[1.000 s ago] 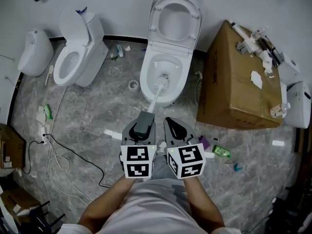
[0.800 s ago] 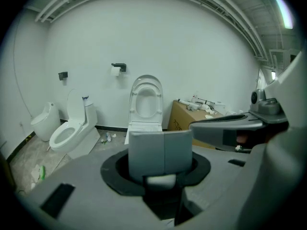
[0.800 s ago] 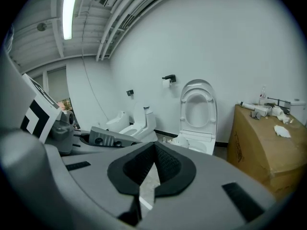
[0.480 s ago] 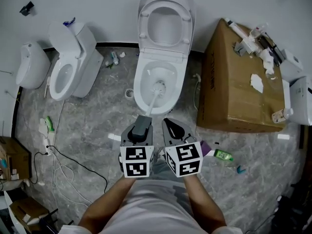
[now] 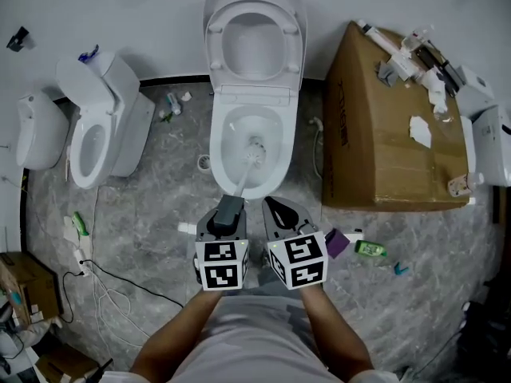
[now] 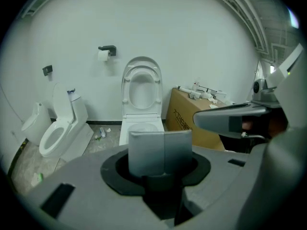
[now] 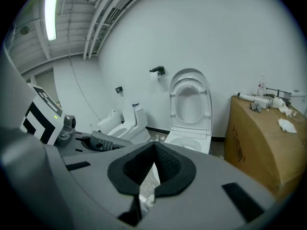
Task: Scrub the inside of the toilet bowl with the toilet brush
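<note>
- Jaws of the left gripper (image 5: 230, 206) were clenched on the grey end of the toilet brush (image 5: 243, 174) handle, which filled the gap between them in the left gripper view.
- Jaws of the right gripper (image 5: 269, 204) met at their tips with nothing between them; through the slit lower down only the floor showed.
- Both grippers were held side by side, close together, just near of the toilet bowl (image 5: 227, 131), the left one in line with the brush.
- From the left gripper the white handle slanted away and to the right, over the near rim and down into the bowl.
- Its brush head (image 5: 255, 145) sat inside the bowl, about at the middle, against the white inner wall.
- Seat and lid (image 5: 254, 30) stood raised against the far wall.
- A large cardboard box (image 5: 383, 142) stood just right of the toilet, with white fittings and scraps lying on its top.
- A second toilet (image 5: 94, 130) stood to the left, its seat down and lid up, and another white fixture (image 5: 36, 130) stood further left.
- On the grey marbled floor (image 5: 160, 214) lay a green bottle (image 5: 369, 250) right of the grippers and loose cables (image 5: 104, 282) to the left.
- A toilet roll holder (image 6: 106, 51) hung on the far wall, left of the raised lid.
</note>
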A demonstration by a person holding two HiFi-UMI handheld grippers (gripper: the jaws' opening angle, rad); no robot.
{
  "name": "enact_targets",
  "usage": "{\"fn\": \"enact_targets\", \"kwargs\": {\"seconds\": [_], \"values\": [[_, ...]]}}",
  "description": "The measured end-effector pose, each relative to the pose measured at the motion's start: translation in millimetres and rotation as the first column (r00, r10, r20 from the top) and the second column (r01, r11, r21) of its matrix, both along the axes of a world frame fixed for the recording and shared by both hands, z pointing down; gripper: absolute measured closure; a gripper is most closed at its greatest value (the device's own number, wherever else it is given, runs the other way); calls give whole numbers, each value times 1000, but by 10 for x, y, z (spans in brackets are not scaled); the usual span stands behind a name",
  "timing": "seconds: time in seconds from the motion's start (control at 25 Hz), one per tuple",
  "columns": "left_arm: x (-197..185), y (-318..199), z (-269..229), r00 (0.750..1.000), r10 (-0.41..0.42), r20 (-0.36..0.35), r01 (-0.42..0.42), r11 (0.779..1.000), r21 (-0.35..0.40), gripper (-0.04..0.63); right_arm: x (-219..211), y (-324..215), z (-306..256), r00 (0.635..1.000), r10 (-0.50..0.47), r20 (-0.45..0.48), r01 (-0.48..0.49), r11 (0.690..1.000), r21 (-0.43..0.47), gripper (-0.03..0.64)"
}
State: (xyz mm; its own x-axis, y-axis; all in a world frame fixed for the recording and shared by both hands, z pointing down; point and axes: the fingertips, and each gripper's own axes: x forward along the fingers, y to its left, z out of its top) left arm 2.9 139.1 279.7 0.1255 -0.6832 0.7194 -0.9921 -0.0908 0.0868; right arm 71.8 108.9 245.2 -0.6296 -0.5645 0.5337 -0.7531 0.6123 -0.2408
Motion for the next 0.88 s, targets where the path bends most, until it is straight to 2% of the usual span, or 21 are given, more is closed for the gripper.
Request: {"fn": "enact_targets", "kwargs": {"seconds": [0.2,0.4,0.64,0.88], "values": [[-214,-336,263,998,58,-26,-59,997,-45,442,-182,-392,204,998,52,-20,-53,998,-27,618],[-443,-599,678,992,110,-57,-116,985,-127,442,-357,-741,505,993,113,-45,-116,991,-65,618],[-598,-909,1218,977,192,-94,-207,958,-200,442,-540,-1055,903,982,176,-73,-183,977,-108,618],[-620,-1221,1688,957,258,-133,-283,930,-234,442,-594,-1285,1339,969,226,-95,-239,960,-148,618]]}}
